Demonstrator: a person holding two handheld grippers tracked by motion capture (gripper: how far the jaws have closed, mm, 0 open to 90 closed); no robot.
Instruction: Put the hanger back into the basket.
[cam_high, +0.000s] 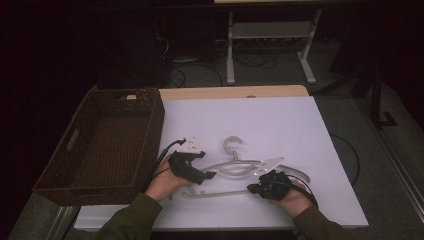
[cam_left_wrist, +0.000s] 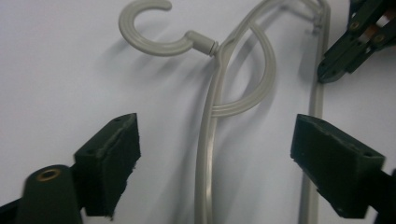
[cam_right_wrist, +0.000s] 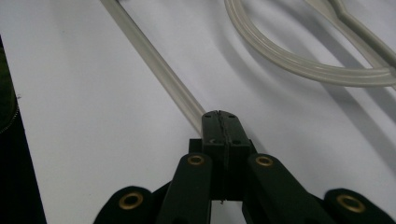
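A pale grey plastic hanger (cam_high: 235, 165) lies flat on the white table (cam_high: 280, 120), hook (cam_high: 232, 142) pointing away from me. My left gripper (cam_high: 207, 176) hovers open over the hanger's left shoulder. In the left gripper view its jaws (cam_left_wrist: 219, 140) stand wide apart on either side of the hanger's arm (cam_left_wrist: 212, 116), touching nothing. My right gripper (cam_high: 252, 188) is at the hanger's bottom bar. Its jaws (cam_right_wrist: 219, 116) are pressed together with no gap, and the tip rests against the bar (cam_right_wrist: 159, 65). The right gripper (cam_left_wrist: 327, 74) also appears at the bar in the left gripper view.
A brown wicker basket (cam_high: 150, 130) stands at the table's left side, close to my left hand. A wooden strip (cam_high: 235, 92) runs along the table's far edge. A white metal frame (cam_high: 270, 30) and cables are on the floor beyond.
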